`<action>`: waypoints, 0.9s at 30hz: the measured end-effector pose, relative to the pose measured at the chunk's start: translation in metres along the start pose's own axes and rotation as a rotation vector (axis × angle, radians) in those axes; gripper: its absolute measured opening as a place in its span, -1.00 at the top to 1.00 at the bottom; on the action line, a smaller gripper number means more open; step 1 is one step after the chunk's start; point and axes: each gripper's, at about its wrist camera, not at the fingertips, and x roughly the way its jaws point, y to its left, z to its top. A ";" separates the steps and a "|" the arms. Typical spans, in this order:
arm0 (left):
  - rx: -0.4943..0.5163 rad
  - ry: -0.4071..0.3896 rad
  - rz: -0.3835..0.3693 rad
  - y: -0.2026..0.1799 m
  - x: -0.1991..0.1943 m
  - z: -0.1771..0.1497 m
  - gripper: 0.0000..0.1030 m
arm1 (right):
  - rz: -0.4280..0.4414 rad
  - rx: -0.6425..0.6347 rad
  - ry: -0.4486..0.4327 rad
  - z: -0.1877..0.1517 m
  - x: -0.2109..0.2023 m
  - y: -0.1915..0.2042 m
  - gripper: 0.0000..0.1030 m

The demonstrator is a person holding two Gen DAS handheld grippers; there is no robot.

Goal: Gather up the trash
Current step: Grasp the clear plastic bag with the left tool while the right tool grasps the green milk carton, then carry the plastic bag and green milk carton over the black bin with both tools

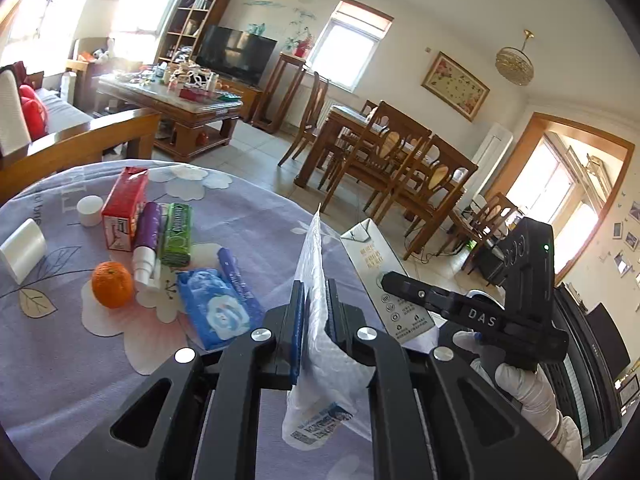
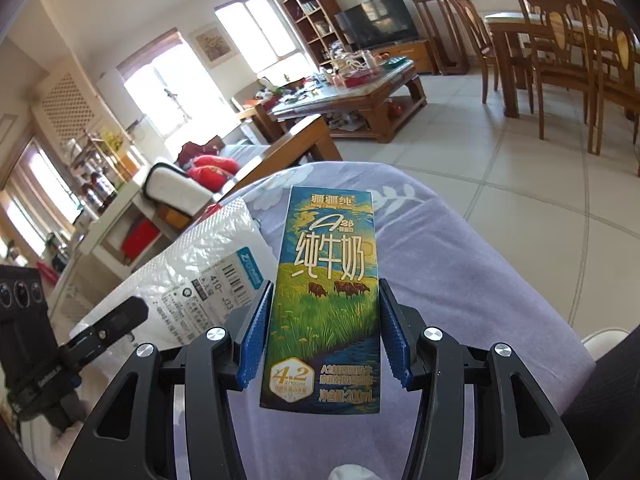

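Observation:
My left gripper (image 1: 316, 308) is shut on a white plastic mailer bag (image 1: 316, 344) with a printed label and holds it edge-on above the table; the bag also shows in the right wrist view (image 2: 188, 264). My right gripper (image 2: 322, 332) is shut on an upright milk carton (image 2: 328, 292) with a blue and green meadow print, held above the purple tablecloth (image 2: 460, 280). In the left wrist view the carton (image 1: 376, 272) and the right gripper's body (image 1: 480, 316) sit just right of the bag.
On the floral tablecloth (image 1: 60, 360) lie an orange (image 1: 112, 284), a red carton (image 1: 126, 208), a purple tube (image 1: 146, 240), a green packet (image 1: 176, 234), a blue wipes pack (image 1: 218, 308), a white cap (image 1: 90, 210) and a white cup (image 1: 24, 250). Chairs, dining table and sofa stand beyond.

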 end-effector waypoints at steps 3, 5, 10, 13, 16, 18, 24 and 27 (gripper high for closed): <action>0.016 0.013 -0.025 -0.007 0.001 -0.001 0.86 | -0.007 0.002 -0.020 -0.008 -0.024 -0.010 0.02; 0.008 0.013 -0.054 -0.011 0.002 -0.004 0.86 | -0.015 0.004 -0.037 -0.014 -0.042 -0.017 0.02; 0.043 0.018 -0.098 -0.034 0.005 -0.007 0.86 | -0.040 0.024 -0.087 -0.024 -0.091 -0.044 0.02; 0.066 0.022 -0.130 -0.052 0.009 -0.009 0.86 | -0.058 0.042 -0.117 -0.031 -0.120 -0.062 0.02; 0.084 0.030 -0.160 -0.069 0.015 -0.012 0.86 | -0.080 0.062 -0.141 -0.038 -0.147 -0.082 0.02; 0.100 0.036 -0.181 -0.082 0.018 -0.016 0.86 | -0.097 0.079 -0.153 -0.044 -0.163 -0.096 0.02; 0.140 0.071 -0.257 -0.124 0.038 -0.030 0.86 | -0.154 0.141 -0.184 -0.070 -0.213 -0.149 0.02; 0.156 0.102 -0.299 -0.151 0.053 -0.041 0.86 | -0.185 0.173 -0.197 -0.081 -0.232 -0.172 0.02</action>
